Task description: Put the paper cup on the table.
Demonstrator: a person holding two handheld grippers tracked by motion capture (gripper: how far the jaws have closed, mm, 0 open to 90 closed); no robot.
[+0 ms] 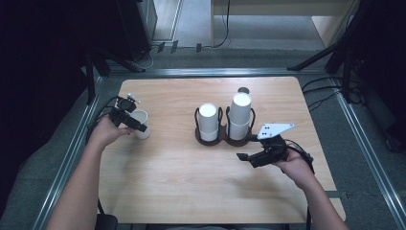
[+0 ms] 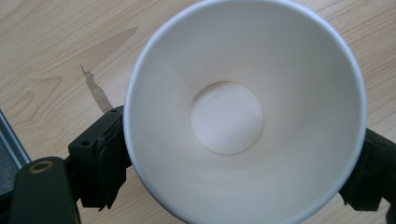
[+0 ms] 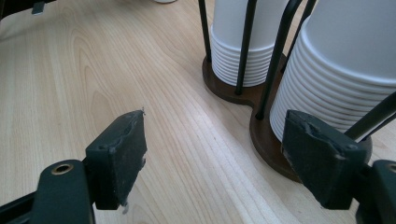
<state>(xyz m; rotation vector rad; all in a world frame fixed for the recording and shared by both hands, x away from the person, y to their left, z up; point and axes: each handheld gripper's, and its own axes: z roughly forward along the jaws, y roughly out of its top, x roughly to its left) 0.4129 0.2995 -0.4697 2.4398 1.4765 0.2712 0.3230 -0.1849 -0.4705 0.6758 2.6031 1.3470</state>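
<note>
Cup's (image 2: 243, 112) bare inside, between left fingers (image 2: 105, 154).

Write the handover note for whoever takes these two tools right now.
Left tool: jaws stand on either side of a single white paper cup upright on the wooden table, mouth up and empty inside. Whether the pads press on it I cannot tell.
Right tool: open, nothing between the jaws, hovering just in front of the cup holder.
The holder has two upside-down cup stacks: a shorter left stack and a taller right stack.
Done: one cup stands apart from the stacks.
Left: probably let go of that cup cleanly, then go for the next one.
</note>
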